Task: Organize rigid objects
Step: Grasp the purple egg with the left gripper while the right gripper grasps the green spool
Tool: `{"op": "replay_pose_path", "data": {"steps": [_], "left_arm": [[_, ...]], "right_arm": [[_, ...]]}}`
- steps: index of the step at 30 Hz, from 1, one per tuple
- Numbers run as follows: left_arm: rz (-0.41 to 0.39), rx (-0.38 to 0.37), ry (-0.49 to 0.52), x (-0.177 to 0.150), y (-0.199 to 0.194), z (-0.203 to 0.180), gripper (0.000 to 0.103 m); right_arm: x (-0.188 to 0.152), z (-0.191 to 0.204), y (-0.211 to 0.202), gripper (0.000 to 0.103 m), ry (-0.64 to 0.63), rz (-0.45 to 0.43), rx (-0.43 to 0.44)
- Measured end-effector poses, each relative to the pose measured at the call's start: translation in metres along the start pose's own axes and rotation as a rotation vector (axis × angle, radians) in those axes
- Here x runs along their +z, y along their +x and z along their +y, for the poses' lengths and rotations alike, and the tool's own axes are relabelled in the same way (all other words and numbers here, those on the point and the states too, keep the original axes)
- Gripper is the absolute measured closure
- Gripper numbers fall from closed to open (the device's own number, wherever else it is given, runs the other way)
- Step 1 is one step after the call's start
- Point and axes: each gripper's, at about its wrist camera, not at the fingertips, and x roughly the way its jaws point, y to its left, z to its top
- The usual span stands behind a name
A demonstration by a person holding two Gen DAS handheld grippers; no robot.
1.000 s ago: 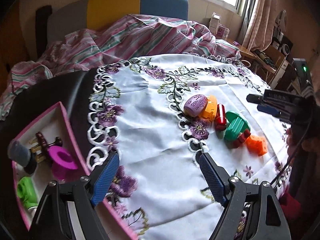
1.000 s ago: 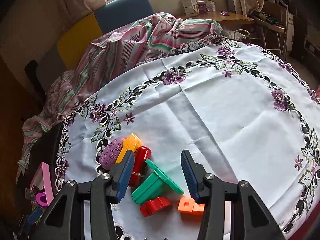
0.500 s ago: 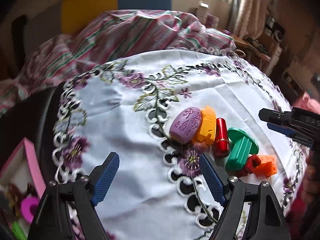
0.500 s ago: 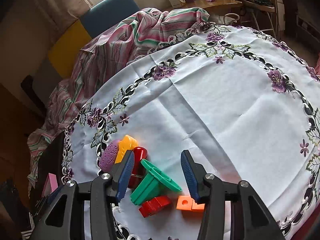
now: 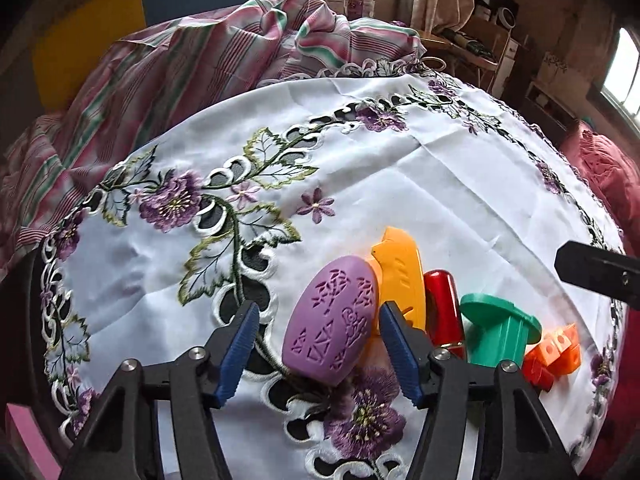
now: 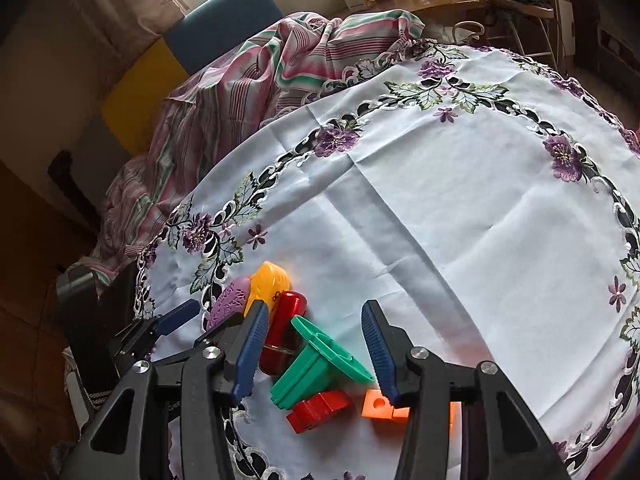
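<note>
Fingers [image 5: 240, 344] of the left gripper [image 5: 316, 350] have just been closing around the purple oval piece [image 5: 332, 328] near the bench edge — not yet pressing; its carved marks are unreadable. Right gripper [image 6: 316, 354] hangs open above the green piece [image 6: 316, 364].

left wrist view: looks forward and steeply down along the left gripper [image 5: 316, 354], close over the near edge of the embroidered tablecloth [image 5: 420, 200], facing the striped cloth [image 5: 224, 60] and a window beyond
right wrist view: looks down along the right gripper [image 6: 314, 354] from slightly farther back, facing the same way
shared: the purple oval [image 5: 332, 326] [image 6: 229, 303], yellow piece [image 5: 400, 276] [image 6: 267, 285], red cylinder [image 5: 444, 308] [image 6: 284, 336], green spool [image 5: 498, 330] [image 6: 316, 364]; the right view also catches the left gripper at its left edge
</note>
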Motion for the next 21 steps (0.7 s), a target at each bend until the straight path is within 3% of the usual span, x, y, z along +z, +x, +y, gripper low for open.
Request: {"op": "replay_pose_path", "data": {"steps": [8,16,21], "left_arm": [[0.018,-0.12,-0.1,0.007,0.005,0.02,0.044],[0.007,-0.08,0.095,-0.004,-0.001,0.005,0.044],[0.027,-0.071,0.1,0.002,0.011,-0.002,0.044]], "right_arm": [[-0.001,-0.002,0.002,0.054,0.009,0.01,-0.005],[-0.001,0.0,0.004,0.054,0.001,0.017,-0.012],[-0.001,-0.002,0.005,0.054,0.006,0.016,-0.013]]}}
